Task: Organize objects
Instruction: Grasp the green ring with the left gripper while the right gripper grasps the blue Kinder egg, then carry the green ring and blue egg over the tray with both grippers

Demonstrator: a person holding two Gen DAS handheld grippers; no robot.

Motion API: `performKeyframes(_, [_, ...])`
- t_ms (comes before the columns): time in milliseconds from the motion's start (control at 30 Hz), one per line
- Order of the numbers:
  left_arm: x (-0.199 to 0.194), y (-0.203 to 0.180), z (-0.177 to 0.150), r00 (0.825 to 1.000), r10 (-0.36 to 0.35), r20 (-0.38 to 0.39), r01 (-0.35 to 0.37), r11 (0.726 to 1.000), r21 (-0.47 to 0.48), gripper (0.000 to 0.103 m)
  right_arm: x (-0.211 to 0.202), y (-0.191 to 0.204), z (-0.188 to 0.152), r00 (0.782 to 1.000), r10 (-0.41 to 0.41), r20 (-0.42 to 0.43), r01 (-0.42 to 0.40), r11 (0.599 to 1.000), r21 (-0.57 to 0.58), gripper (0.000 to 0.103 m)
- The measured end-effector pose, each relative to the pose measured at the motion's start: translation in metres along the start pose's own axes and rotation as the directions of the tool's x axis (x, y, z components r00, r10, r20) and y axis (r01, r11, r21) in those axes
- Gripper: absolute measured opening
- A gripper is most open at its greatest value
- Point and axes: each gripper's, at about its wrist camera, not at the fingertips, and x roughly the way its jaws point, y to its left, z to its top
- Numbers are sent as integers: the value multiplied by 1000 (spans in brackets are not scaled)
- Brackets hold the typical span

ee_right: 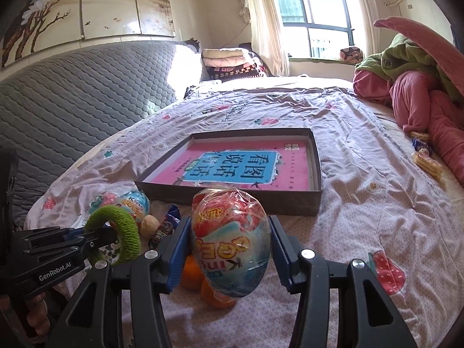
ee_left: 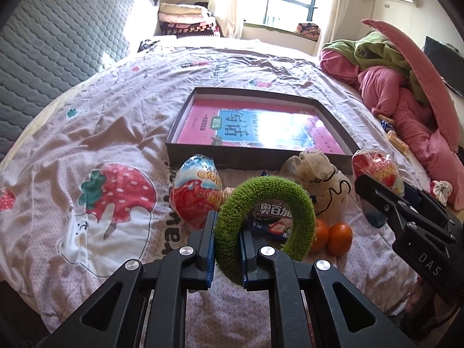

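Observation:
My left gripper (ee_left: 227, 232) is shut on the band of a fuzzy green ring (ee_left: 278, 191), which it holds upright above the bed. In the right wrist view the left gripper (ee_right: 107, 235) and the green ring (ee_right: 127, 226) sit at the lower left. My right gripper (ee_right: 230, 223) is shut on a wrapped toy egg (ee_right: 232, 240), raised off the sheet. From the left wrist view, the right gripper (ee_left: 388, 185) carries that wrapped toy egg (ee_left: 374, 168) at the right. Behind them lies a shallow dark box (ee_left: 185, 121) (ee_right: 261, 200) holding a pink book (ee_left: 261, 130) (ee_right: 240, 165).
On the strawberry sheet lie a second wrapped egg (ee_left: 194, 191) (ee_right: 130, 200), a cookie packet (ee_left: 271, 220), two oranges (ee_left: 339, 237) (ee_right: 191, 272) and a crumpled plastic bag (ee_left: 319, 179). Pink and green bedding (ee_right: 420, 101) is heaped at the right, with snack packets (ee_right: 426, 162) beside it.

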Motion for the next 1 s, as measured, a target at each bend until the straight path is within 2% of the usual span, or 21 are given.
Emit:
performKeyframes(200, [-1,0,10,999,23,23,-23,1000,-2,13,5,9,8,1000,-9,16,9,1000,-12,52])
performKeyframes(433, [4,-7,36,995,70,76,-72,997,30,13,11,14,22,1000,-11,23,11,1000,-5,52])
performKeyframes(633, [17,-8,58,996,54,69,-56,998,30,13,17,16,40,999,-24,37,24,1000,3,52])
performKeyframes(1000, [21,-13,109,987,89,132,-96,994,53,13,37,7,70,997,-68,32,67,997,30,52])
